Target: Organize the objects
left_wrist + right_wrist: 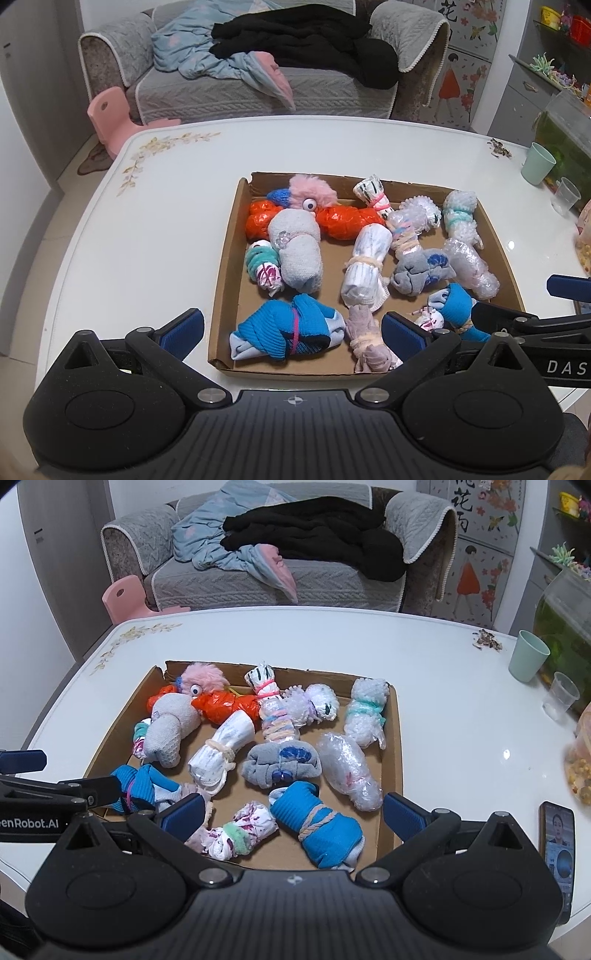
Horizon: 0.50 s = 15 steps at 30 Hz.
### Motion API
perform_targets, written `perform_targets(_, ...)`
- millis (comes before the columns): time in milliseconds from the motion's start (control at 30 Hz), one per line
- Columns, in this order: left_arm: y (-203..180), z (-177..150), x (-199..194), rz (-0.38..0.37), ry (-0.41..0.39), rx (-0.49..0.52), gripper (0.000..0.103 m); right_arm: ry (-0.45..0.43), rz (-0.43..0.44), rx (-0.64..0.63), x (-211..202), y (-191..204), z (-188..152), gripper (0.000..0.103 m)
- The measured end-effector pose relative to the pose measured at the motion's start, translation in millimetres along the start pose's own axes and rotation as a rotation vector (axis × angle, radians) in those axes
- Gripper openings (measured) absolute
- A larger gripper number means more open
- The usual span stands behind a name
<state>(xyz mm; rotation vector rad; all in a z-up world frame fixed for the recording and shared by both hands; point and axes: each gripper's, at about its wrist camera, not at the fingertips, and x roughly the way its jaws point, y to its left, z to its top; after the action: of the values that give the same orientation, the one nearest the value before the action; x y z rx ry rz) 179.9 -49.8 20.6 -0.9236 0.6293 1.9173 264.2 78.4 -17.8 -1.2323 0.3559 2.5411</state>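
Both grippers, left gripper (291, 328) and right gripper (293, 812), hover spread and empty at the cardboard tray's (225, 258) near edge, its bundles all inside; sorted or awaiting sorting, unclear.

the room light is soft and even, a little cool. on my white table (461, 716) i see small glare spots at the right. shadows are weak. both pictures are sharp in the middle, bent at the edges, with dark corners.

I see a shallow cardboard tray (391, 738) lying flat on the white bench (461, 709), holding loosely scattered tied bundles: blue socks (325, 830), grey socks (280, 766), orange plastic (225, 707), bubble wrap (349, 771), and a pink furry toy (205, 677).
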Motion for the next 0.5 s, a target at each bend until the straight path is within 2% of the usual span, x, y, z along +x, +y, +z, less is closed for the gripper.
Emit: perform_targets(500, 0.7, -1.4, -4.3, 0.013, -0.038, 0.019, 0.102, -0.007, 0.001, 0.004, -0.6, 2.0, 0.3, 0.102)
